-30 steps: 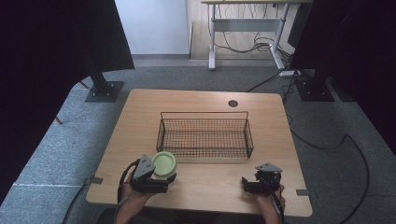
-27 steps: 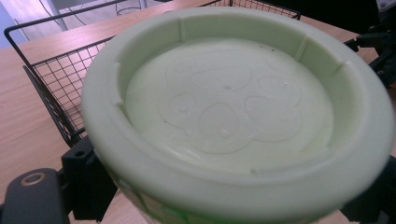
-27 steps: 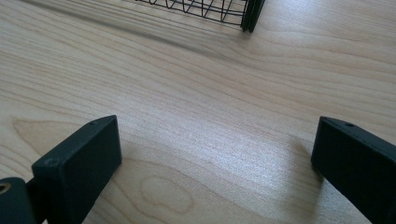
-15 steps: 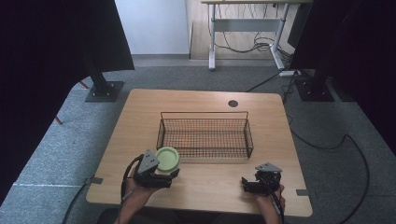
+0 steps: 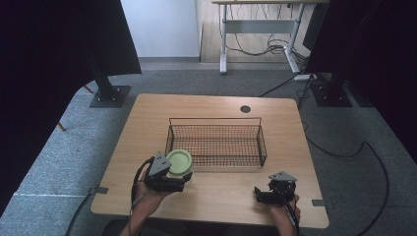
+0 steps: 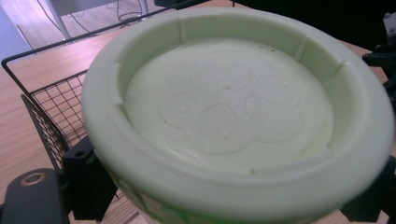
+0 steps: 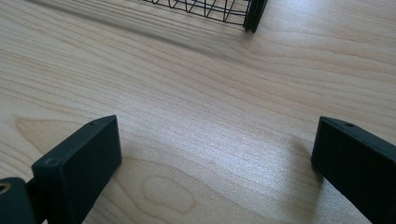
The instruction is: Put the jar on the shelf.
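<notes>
Green bowl (image 5: 179,162) | clamped in left gripper (image 5: 173,178), beside wire basket (image 5: 215,147) | right gripper (image 5: 268,194) jaws apart over table (image 5: 216,201)

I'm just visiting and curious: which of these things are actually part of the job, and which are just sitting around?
Part of the job:
- pale green bowl, clamped in the left hand-held gripper
- wire basket, right beside the bowl

Just about:
- right hand-held gripper, open and idle over the table
- desk behind
- floor cables

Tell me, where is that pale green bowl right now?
The green bowl sits in the left gripper, at the wire basket's near-left corner in the high view.
</notes>
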`<state>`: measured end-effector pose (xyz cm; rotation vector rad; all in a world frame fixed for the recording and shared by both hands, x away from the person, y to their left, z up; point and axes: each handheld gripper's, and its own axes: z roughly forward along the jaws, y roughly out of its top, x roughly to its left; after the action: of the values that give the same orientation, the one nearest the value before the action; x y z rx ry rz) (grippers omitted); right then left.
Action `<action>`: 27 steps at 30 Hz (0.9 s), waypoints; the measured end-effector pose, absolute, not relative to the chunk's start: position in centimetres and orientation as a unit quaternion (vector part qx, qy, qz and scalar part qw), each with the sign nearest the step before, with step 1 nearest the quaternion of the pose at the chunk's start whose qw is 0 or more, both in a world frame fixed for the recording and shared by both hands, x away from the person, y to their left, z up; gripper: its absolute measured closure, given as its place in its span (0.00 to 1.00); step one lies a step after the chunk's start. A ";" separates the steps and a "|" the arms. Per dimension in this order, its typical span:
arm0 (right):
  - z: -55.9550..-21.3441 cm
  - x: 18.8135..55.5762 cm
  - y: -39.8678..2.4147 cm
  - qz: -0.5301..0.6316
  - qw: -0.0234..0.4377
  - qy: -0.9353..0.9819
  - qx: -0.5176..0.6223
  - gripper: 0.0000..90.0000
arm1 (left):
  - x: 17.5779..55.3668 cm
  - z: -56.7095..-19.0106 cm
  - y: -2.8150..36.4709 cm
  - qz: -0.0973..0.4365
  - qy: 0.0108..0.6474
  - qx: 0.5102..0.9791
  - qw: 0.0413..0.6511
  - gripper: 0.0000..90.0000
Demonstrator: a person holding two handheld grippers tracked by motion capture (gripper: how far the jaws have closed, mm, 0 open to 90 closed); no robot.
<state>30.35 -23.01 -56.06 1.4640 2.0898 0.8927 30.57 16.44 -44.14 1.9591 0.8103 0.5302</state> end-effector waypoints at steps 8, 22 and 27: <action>-56.1 30.3 -23.0 0.322 0.217 0.755 0.528 0.01 | 31.5 -43.6 15.6 0.212 0.325 0.797 0.463 0.13; -56.1 30.3 -23.0 0.323 0.217 0.756 0.527 0.01 | 33.0 -42.9 14.3 0.207 0.322 0.796 0.469 0.13; -56.1 30.3 -23.0 0.323 0.217 0.756 0.526 0.01 | 33.5 -42.5 14.0 0.209 0.321 0.795 0.471 0.13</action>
<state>30.34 -22.99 -56.06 1.4584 2.0946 0.8950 33.51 13.97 -42.50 1.9476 0.7864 0.5110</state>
